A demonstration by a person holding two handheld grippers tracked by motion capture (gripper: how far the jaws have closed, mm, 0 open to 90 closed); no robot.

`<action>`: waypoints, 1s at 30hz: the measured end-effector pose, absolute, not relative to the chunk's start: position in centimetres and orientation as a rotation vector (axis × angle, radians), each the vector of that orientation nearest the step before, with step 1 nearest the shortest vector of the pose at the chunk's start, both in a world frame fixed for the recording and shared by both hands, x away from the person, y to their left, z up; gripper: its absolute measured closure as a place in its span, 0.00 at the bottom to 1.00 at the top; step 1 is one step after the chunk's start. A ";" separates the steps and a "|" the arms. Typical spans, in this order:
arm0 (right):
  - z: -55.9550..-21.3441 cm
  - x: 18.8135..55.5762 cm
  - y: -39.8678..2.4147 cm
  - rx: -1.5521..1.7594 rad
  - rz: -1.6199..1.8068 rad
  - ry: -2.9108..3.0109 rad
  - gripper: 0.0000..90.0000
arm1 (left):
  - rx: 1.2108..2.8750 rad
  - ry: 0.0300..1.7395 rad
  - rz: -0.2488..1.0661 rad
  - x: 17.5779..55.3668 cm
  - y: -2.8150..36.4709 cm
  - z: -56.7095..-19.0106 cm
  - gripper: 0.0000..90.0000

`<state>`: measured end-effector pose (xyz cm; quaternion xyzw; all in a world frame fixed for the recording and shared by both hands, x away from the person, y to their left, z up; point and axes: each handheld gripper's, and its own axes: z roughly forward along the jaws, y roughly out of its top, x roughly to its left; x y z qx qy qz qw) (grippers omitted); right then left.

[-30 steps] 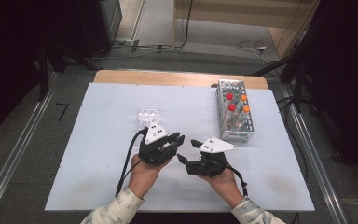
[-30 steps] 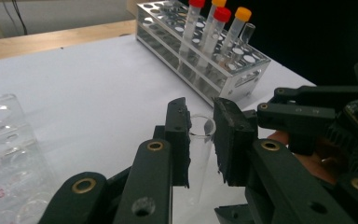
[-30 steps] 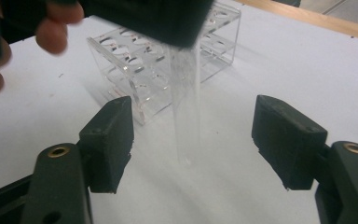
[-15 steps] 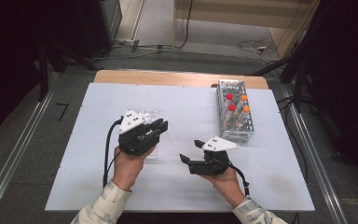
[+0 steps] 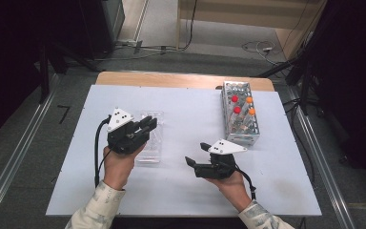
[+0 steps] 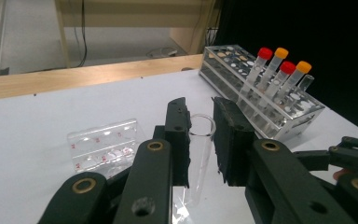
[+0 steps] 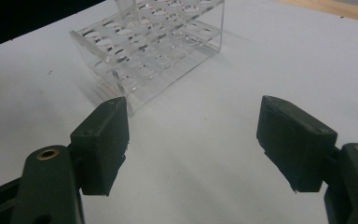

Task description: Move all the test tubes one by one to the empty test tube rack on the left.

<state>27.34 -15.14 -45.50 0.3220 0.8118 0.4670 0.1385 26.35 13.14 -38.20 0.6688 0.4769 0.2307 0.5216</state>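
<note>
Left gripper (image 6: pixel 200 140) fingers clamped on a clear uncapped tube (image 6: pixel 199 154); right gripper (image 7: pixel 193 144) fingers released, idle. Transport step. Next: carry tube right, align over a free hole in the rack (image 5: pixel 239 117).

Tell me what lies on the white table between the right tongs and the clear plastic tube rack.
Nothing: in the right gripper view, bare white table separates the open right tongs from the clear plastic tube rack.

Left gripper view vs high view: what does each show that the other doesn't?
Left gripper view: a clear tube clamped between the left claw's jaws, open rim up. High view: the left hand, its sleeve, the claw's cable. Both: the rack with red- and orange-capped tubes, and the flat clear holder.
</note>
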 end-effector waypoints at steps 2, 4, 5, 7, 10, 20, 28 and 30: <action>-45.4 27.3 -15.2 0.936 1.351 2.345 0.27 | 1.611 1.146 0.571 26.4 13.2 -38.3 0.85; -45.4 27.3 -15.3 0.935 1.353 2.341 0.27 | 1.621 1.148 0.597 26.3 13.3 -38.3 0.85; -45.4 27.3 -15.4 0.938 1.351 2.339 0.27 | 1.621 1.150 0.603 26.3 13.3 -38.3 0.85; -45.4 27.3 -15.4 0.940 1.351 2.339 0.27 | 1.626 1.154 0.608 26.3 13.5 -38.4 0.85; -45.5 27.3 -15.4 0.939 1.349 2.339 0.27 | 1.634 1.158 0.612 26.4 13.4 -38.6 0.85; -45.5 27.3 -15.4 0.935 1.345 2.337 0.27 | 1.706 1.154 0.667 26.7 12.4 -39.9 0.85; -45.4 27.3 -15.6 0.942 1.345 2.329 0.27 | 1.767 1.165 0.674 27.0 11.5 -41.5 0.85; -45.4 27.3 -15.6 0.943 1.345 2.328 0.27 | 1.779 1.170 0.673 27.0 11.4 -41.9 0.85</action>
